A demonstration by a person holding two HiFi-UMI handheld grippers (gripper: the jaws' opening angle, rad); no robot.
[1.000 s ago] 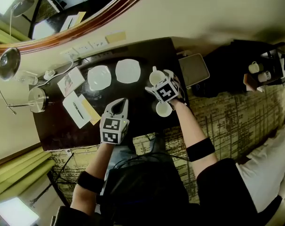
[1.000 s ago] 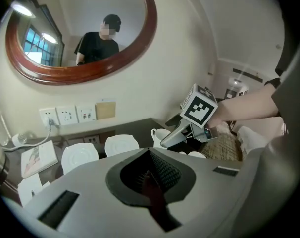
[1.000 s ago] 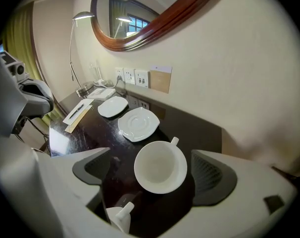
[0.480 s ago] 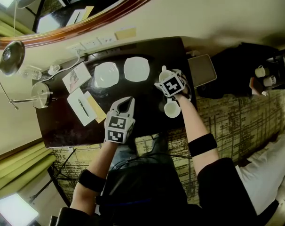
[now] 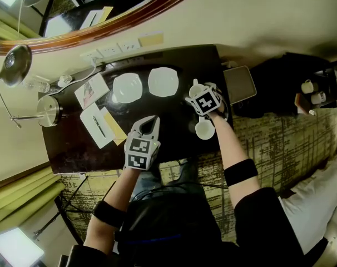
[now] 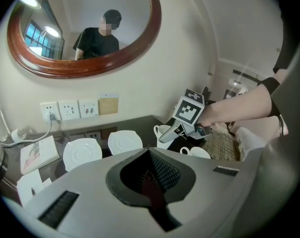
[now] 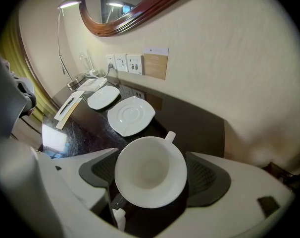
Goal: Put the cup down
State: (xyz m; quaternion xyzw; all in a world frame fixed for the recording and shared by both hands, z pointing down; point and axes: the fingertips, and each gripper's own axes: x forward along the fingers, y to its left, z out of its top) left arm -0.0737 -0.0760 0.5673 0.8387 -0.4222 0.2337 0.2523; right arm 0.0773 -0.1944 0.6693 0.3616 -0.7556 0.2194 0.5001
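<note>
Dark and glossy, the wooden desk carries the white ceramic cup near its back right corner. The cup stands upright, mouth up, its axis vertical, its small handle turned toward the desk's back edge and the nearer of two white square saucers.

The right gripper points steeply down over the cup. Its jaws stand wide, one pad on each side of the cup's wall, and have just been closing in. The rim fills the gap between them, but no squeeze shows yet. The bare right forearm, banded in black, reaches in across the desk's front right corner. A second white cup sits just behind the gripper, by the front edge.

The left gripper hangs over the middle of the front edge, tilted down toward the wall – jaws together, nothing in them.

Papers and a pen lie toward the left end, beside a chrome desk lamp. Above the back edge are white wall sockets and an oval wood-framed mirror; patterned carpet lies to the right.
</note>
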